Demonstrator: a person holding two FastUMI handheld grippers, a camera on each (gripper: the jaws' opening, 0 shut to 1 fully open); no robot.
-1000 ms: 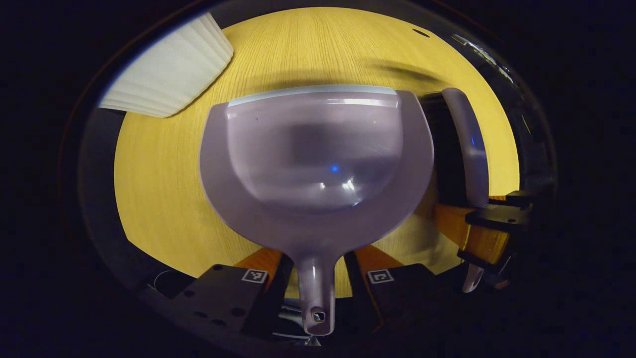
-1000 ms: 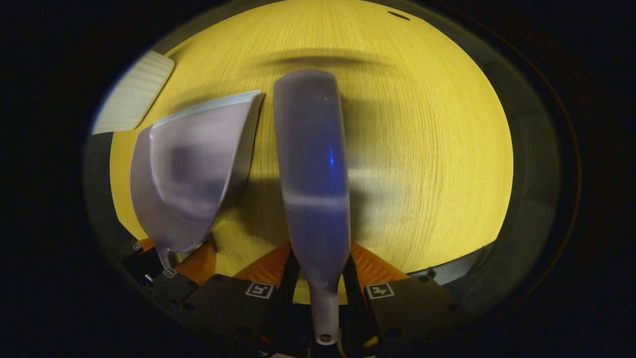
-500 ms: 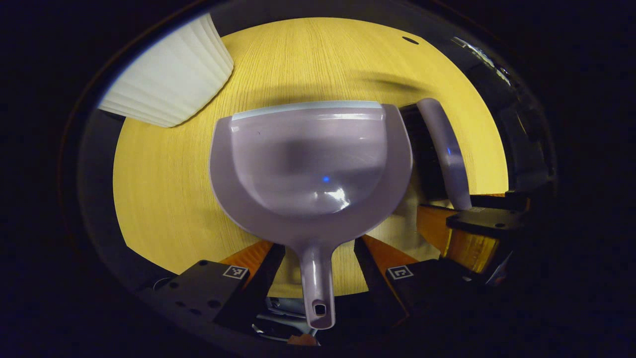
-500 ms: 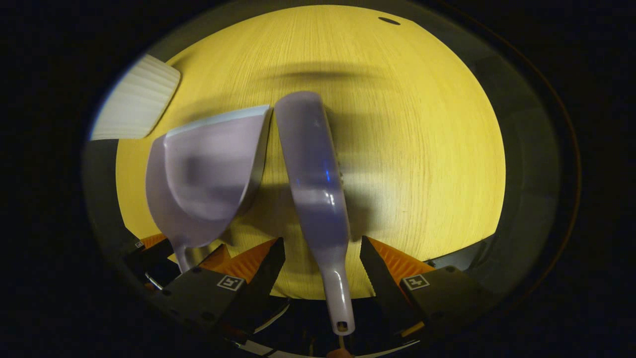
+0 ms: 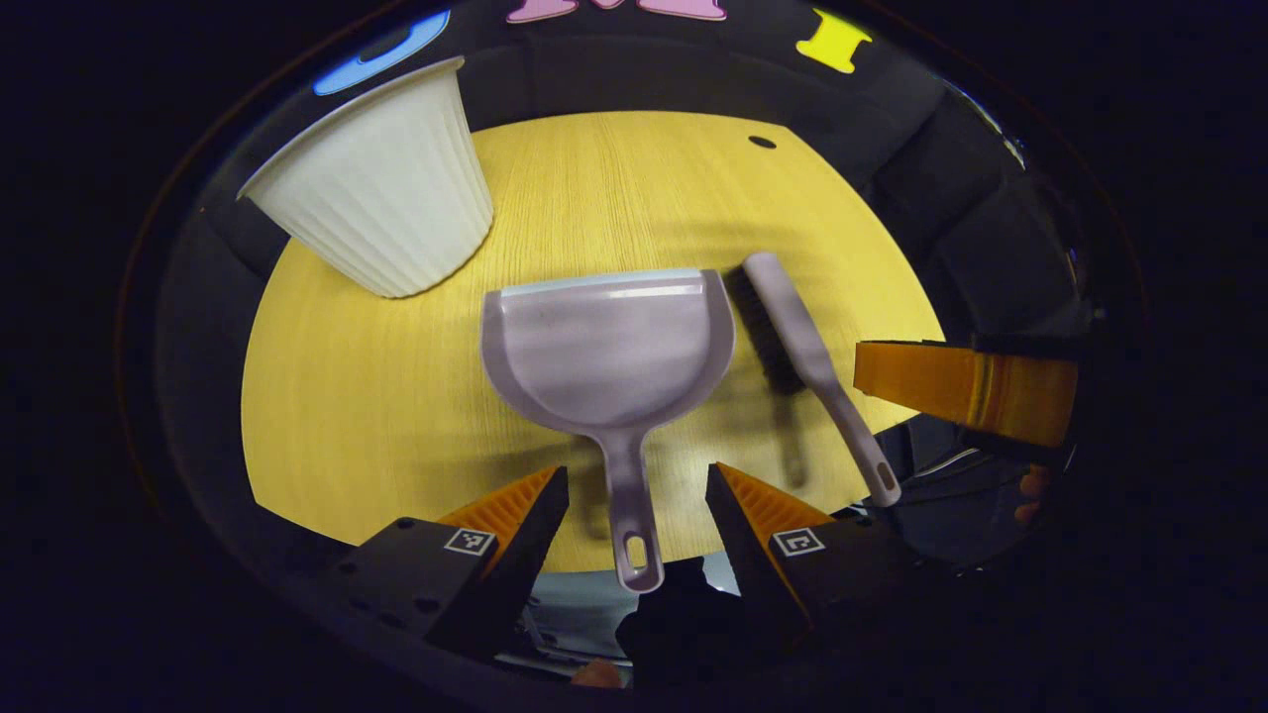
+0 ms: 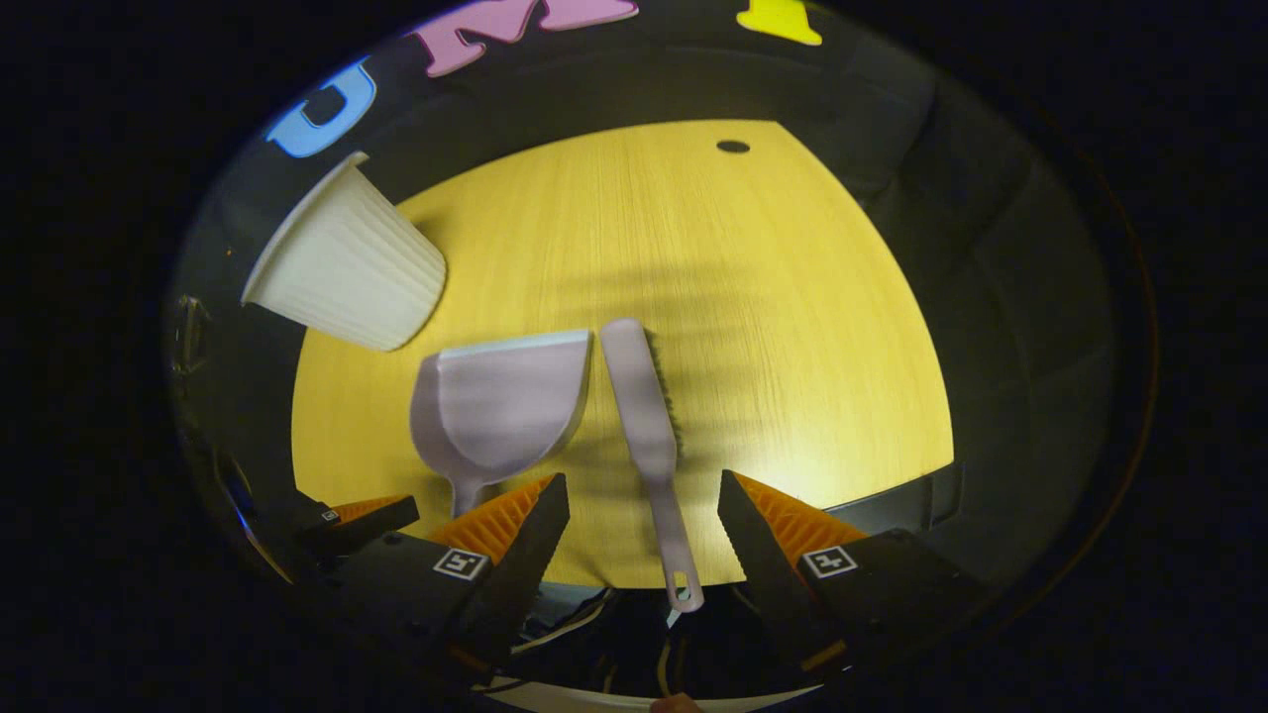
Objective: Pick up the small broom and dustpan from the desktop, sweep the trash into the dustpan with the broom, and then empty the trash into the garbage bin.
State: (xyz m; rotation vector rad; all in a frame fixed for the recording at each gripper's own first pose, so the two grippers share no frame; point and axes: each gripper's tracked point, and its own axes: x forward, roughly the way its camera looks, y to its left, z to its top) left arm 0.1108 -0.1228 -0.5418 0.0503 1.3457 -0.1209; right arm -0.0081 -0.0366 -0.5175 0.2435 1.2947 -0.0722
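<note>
Both my grippers have let go and backed off: left gripper (image 5: 634,495) and right gripper (image 6: 644,505) gape wide, empty; dustpan (image 5: 606,347) and broom (image 6: 644,436) lie at twelve o'clock on the desktop (image 5: 347,396).

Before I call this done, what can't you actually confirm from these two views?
- Inside of the white garbage bin: both views show its ribbed outer wall from the side, so any trash in it is hidden.
- Broom bristles: right gripper view shows mostly its back; left gripper view shows them dark, without detail.
- Dustpan handle end: it overhangs the table edge; contact is unclear.
</note>
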